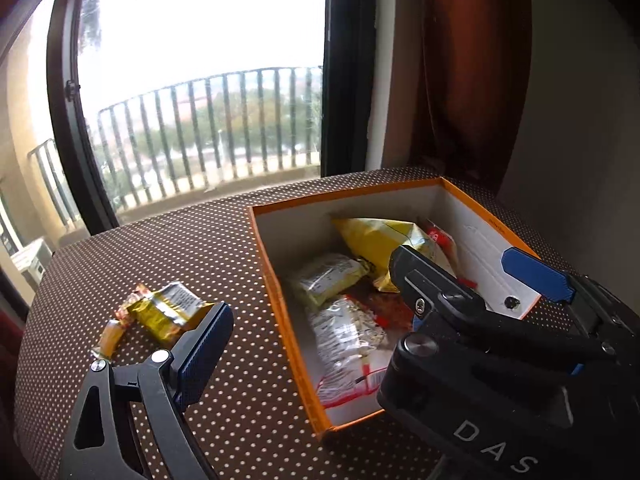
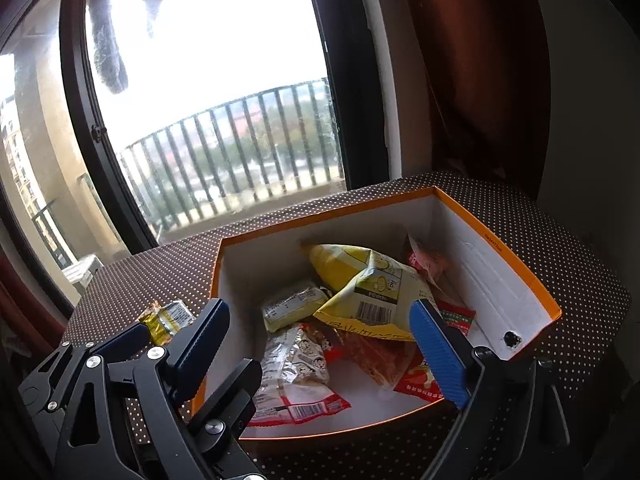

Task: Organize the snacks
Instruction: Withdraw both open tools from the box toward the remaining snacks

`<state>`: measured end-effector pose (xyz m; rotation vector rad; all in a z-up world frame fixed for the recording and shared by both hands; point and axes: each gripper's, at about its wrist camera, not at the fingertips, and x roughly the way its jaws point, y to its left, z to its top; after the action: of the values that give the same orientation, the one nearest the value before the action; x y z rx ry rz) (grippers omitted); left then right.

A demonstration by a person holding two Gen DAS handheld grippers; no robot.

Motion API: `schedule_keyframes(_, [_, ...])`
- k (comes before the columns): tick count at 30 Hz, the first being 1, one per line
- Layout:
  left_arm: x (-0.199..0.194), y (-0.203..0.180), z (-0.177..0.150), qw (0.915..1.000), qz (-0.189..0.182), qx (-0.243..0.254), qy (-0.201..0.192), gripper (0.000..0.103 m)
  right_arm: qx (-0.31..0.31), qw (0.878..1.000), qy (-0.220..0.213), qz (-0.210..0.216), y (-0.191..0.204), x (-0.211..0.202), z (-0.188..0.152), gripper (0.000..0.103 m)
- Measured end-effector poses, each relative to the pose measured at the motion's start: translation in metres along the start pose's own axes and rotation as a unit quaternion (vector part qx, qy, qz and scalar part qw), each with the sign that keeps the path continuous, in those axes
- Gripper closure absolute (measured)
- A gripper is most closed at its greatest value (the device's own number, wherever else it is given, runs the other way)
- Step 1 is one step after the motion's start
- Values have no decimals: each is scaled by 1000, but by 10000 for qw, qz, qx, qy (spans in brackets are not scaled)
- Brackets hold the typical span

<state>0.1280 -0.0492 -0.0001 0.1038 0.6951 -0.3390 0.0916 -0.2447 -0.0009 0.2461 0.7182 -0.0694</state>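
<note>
- On the dotted brown tablecloth (image 1: pixel 168 248) in front of you sits an open orange box (image 2: pixel 504 240), white inside, near the window (image 1: pixel 200 40).
- Your right gripper (image 2: pixel 320 320) hangs over the box with its jaws wide apart and nothing pinched between them.
- Your left gripper (image 1: pixel 320 316) stands beside it at the box's left wall. One blue-padded finger (image 1: pixel 204 348) shows clearly, while the other is mostly hidden behind the right gripper. Its jaws are spread and hold nothing.
- Inside the box lie a large yellow bag (image 2: pixel 360 276), a pale yellow packet (image 2: pixel 292 306), a clear packet with red trim (image 2: pixel 296 364) and some red wrappers (image 2: pixel 418 380).
- Outside the box, on the cloth to its left, a small gold packet (image 1: pixel 164 312) lies just beyond your left finger, with a little orange sweet (image 1: pixel 110 336) just beside it.
</note>
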Motion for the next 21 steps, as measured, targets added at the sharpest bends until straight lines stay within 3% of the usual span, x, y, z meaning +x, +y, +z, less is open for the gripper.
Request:
schedule_keyframes(4, [-13,13,-5,9998,70,-135,-135,1,-150,9998,-120,110,17,-11,-2,8])
schedule_keyframes(21, [-43,65,-30,9969,452,-425,-489,1,-756,9949,-288,599,85,-22,-16,0])
